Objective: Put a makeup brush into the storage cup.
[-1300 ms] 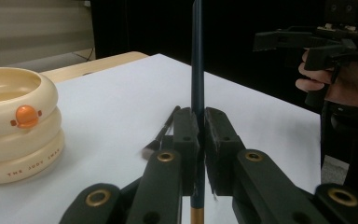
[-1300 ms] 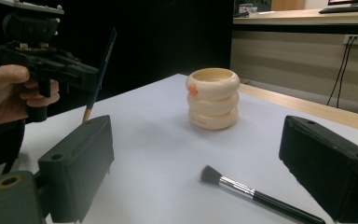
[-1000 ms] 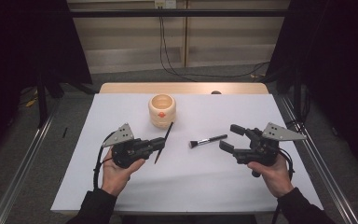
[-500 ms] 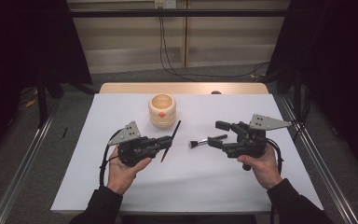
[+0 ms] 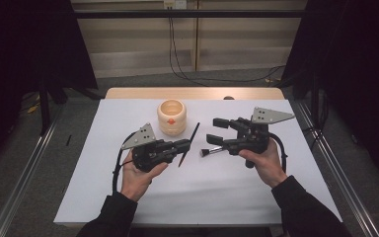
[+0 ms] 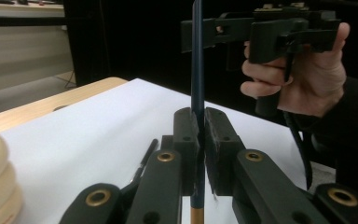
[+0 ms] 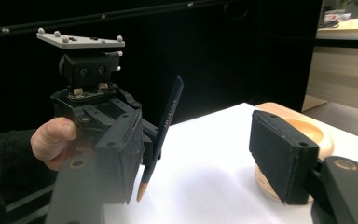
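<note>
- At 6 o'clock of the high view, two dark sleeves come in over the near edge of the white table (image 5: 128, 197).
- Just beyond, at about 7 o'clock from the table's middle, the left hand (image 5: 137, 173) holds the left gripper (image 5: 189, 144); its jaws are closed tight on a dark pencil (image 5: 188, 144).
- The pencil crosses the jaws near its lower part; in the high view it slants toward 1 o'clock, and in the left gripper view it rises upright out of the clamped jaws.
- At 3 o'clock from that gripper, the right hand (image 5: 263, 160) holds the right gripper (image 5: 216, 130), jaws spread wide and holding nothing.
- Under the right gripper's near jaw a small brush (image 5: 211, 151) lies on the table, bristles toward 9 o'clock; whether the jaw touches it cannot be told.
- Farther off, at 12 o'clock from the left gripper, a cream ribbed cup (image 5: 171, 117) stands upright, near the pencil's far end but apart from it.
</note>
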A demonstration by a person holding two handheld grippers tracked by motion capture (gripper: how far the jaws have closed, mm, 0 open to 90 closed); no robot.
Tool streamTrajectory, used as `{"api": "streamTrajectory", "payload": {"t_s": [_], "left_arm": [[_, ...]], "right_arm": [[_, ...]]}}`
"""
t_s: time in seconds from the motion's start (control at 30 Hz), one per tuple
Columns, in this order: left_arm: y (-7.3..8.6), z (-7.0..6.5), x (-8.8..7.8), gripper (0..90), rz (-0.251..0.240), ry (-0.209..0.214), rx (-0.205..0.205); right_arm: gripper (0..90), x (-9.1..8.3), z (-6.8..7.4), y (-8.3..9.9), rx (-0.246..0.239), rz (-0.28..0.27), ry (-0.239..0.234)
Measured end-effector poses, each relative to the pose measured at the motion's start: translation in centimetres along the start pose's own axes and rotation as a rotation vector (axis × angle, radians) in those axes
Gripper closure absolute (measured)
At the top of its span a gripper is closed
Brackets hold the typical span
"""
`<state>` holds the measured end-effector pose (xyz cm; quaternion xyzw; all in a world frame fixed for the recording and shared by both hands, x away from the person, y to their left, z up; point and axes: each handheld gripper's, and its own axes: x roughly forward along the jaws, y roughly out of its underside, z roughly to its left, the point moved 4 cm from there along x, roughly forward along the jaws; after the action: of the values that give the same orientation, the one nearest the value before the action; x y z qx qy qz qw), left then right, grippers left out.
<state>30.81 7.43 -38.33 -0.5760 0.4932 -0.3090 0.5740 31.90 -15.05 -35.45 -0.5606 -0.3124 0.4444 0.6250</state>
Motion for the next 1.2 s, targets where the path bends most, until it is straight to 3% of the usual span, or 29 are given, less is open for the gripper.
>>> {"api": "streamTrajectory", "payload": {"t_s": [0.17,0.3,0.43,0.5,0.7,0.8,0.87,0.97,1.2], "left_arm": [[0.0,-0.4,0.4,84.1,-0.009,0.013,0.001],[0.0,-0.9,0.5,84.1,0.009,0.03,0.027],[0.1,-1.2,0.7,84.1,0.014,0.033,0.027],[0.0,-1.3,0.8,84.1,0.001,0.058,0.016],[0.1,-1.2,0.9,84.1,0.0,0.045,0.017],[0.3,-1.2,1.0,84.1,0.004,0.052,0.016],[0.4,-1.2,1.2,84.1,0.002,0.068,0.01],[0.6,-1.4,1.4,84.1,0.011,0.068,0.016],[1.1,-1.2,1.6,83.7,0.003,0.083,0.001]], "right_arm": [[44.7,0.6,0.6,-0.2,-0.01,-0.004,-0.044],[48.4,0.8,0.6,0.0,0.01,-0.001,-0.068],[53.2,0.7,0.8,0.1,0.036,-0.008,-0.097],[56.8,0.9,0.9,0.1,0.047,-0.006,-0.122],[65.5,1.4,1.2,0.6,0.061,0.015,-0.164],[68.9,1.5,1.1,0.7,0.066,0.018,-0.169],[75.5,1.5,1.1,0.8,0.047,0.025,-0.149],[84.2,1.7,1.0,0.9,0.061,0.03,-0.158],[85.7,1.9,1.1,1.2,0.06,0.044,-0.164]]}}
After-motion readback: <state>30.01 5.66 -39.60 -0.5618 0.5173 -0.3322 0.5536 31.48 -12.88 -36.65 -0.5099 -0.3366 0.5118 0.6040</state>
